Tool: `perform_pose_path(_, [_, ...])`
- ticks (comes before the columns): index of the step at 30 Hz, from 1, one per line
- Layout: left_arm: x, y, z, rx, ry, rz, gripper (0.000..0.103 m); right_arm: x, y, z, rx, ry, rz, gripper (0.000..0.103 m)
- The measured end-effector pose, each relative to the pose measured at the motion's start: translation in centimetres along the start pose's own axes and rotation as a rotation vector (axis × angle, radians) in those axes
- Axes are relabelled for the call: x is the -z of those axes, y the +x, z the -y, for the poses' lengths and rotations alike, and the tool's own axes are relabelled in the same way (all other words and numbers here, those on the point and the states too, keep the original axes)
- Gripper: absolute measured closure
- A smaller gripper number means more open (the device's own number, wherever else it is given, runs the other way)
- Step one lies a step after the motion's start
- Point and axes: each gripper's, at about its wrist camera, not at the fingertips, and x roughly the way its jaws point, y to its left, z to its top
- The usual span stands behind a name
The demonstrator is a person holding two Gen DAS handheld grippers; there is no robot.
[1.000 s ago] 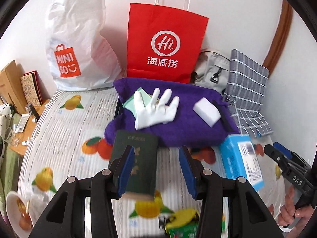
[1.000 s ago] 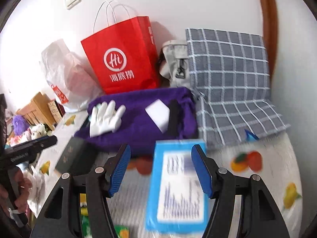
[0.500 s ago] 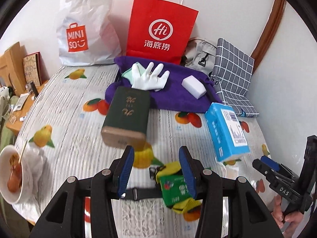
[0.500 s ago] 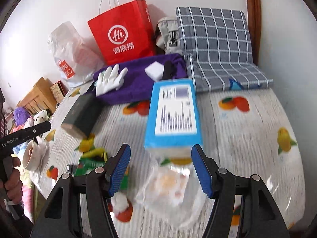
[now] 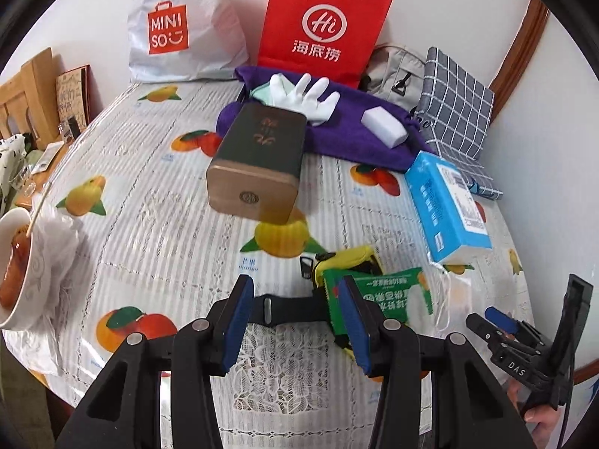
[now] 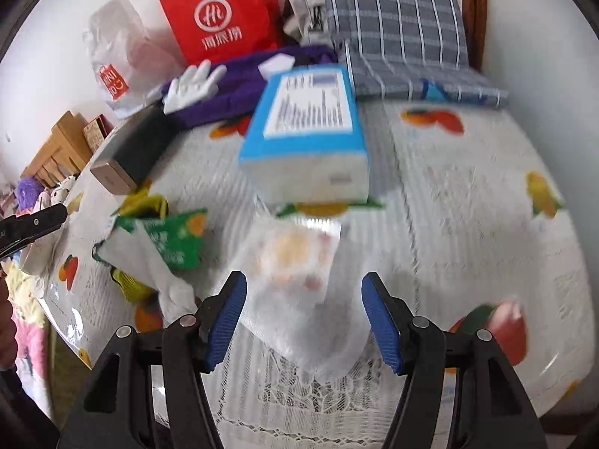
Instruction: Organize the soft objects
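Both my tongs have dropped back toward the near edge of the worktop [image 5: 157, 202] since a second ago, when they hung over the purple towel [image 5: 337, 127]. My left tongs [image 5: 295, 321] gape empty above the green packet [image 5: 378, 292], nearer than the towel. My right tongs [image 6: 303, 321] stand open around the clear plastic bag [image 6: 299, 262], not yet pinching it.

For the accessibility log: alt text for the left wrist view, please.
The left tool, jaws open and empty, hangs above a fruit-print table over a black strap and a green packet. Beyond lie a dark box, a blue tissue pack and a white glove on purple cloth, with a red bag behind.
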Motion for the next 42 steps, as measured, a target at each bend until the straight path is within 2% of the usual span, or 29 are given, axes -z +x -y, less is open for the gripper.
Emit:
perform_pose_path(4, [0.4,0.3,0.0,-0.003,0.001,-0.004,0.057,1.2,1.2,0.0,0.005,-0.027,-0.016,0.038])
perform_pose_path(8, [0.5,0.9,0.1,0.0,-0.003,-0.019,0.056,2.3,1.6,-1.7,0.063,-0.153,0.018,0.037])
perform_pose_path(9, [0.6,1.0,0.1,-0.002,-0.002,-0.021,0.056,2.7,1.7,-2.3,0.082,-0.191,0.03,0.039])
perform_pose_path(11, [0.6,1.2,0.1,-0.003,-0.003,-0.025,0.056,3.0,1.6,-2.6,0.065,-0.203,0.048,0.052])
perform_pose_path(12, [0.6,1.3,0.1,-0.003,-0.004,-0.026,0.056,3.0,1.5,-2.7,0.047,-0.199,0.049,0.066])
perform_pose_path(13, [0.6,1.3,0.0,-0.004,-0.006,-0.028,0.056,3.0,1.4,-2.8,0.041,-0.202,0.047,0.084])
perform_pose_path(15, [0.6,1.2,0.0,-0.003,-0.007,-0.027,0.056,2.9,1.3,-3.0,0.016,-0.208,0.029,0.097])
perform_pose_path(16, [0.6,1.2,0.0,-0.002,-0.007,-0.025,0.056,2.9,1.2,-3.2,0.008,-0.207,0.026,0.099])
perform_pose_path(22, [0.8,0.7,-0.4,0.006,-0.01,-0.015,0.056,2.5,-2.5,-4.1,-0.104,-0.208,0.136,0.1])
perform_pose_path(30, [1.1,1.0,-1.2,-0.012,-0.018,-0.031,0.056,1.4,-5.6,-1.9,-0.046,-0.149,0.197,0.1])
perform_pose_path(34, [1.1,1.6,-0.7,0.027,-0.011,-0.043,0.056,1.2,-5.0,-0.3,0.003,-0.114,0.186,0.1])
perform_pose_path(42, [1.1,3.4,1.9,0.096,0.049,-0.067,0.057,1.9,-0.8,0.8,-0.011,-0.093,0.084,0.1])
